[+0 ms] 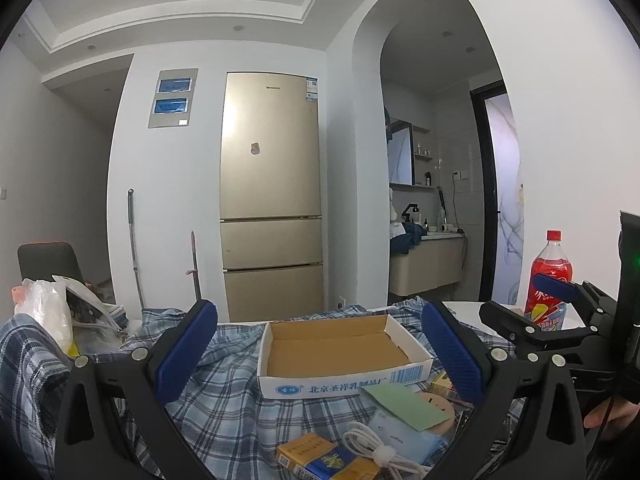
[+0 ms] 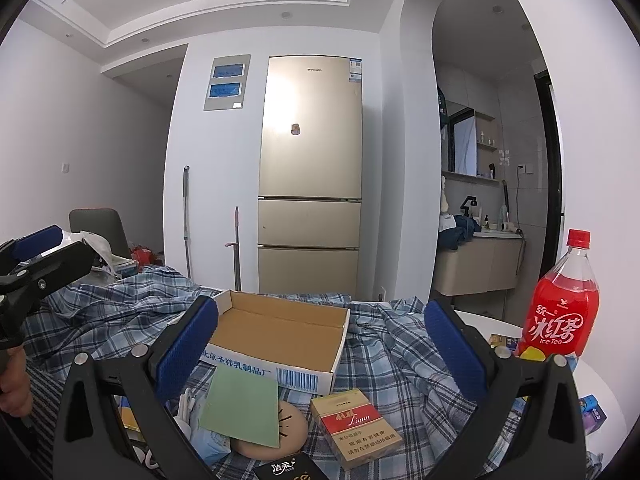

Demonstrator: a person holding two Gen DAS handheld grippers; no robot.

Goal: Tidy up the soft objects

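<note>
A blue plaid shirt [image 1: 224, 392] [image 2: 400, 360] lies crumpled across the table. On it sits an empty cardboard tray [image 1: 340, 350] [image 2: 280, 332] with a white printed wall. A green cloth square [image 1: 404, 404] [image 2: 242, 408] rests on a round tan plush [image 2: 288, 432] in front of the tray. My left gripper [image 1: 320, 354] is open above the shirt, its blue pads either side of the tray. My right gripper [image 2: 320, 348] is open too, nothing between its fingers. Each gripper shows at the edge of the other's view.
A red ice tea bottle [image 2: 560, 312] [image 1: 550, 284] stands at the right on the white table. Cigarette packs [image 2: 356, 428] [image 1: 316, 456], a white cable [image 1: 380, 448] and a tissue pack [image 2: 288, 468] lie near the front. Plastic bags [image 1: 52, 312] sit left, a fridge [image 1: 272, 200] behind.
</note>
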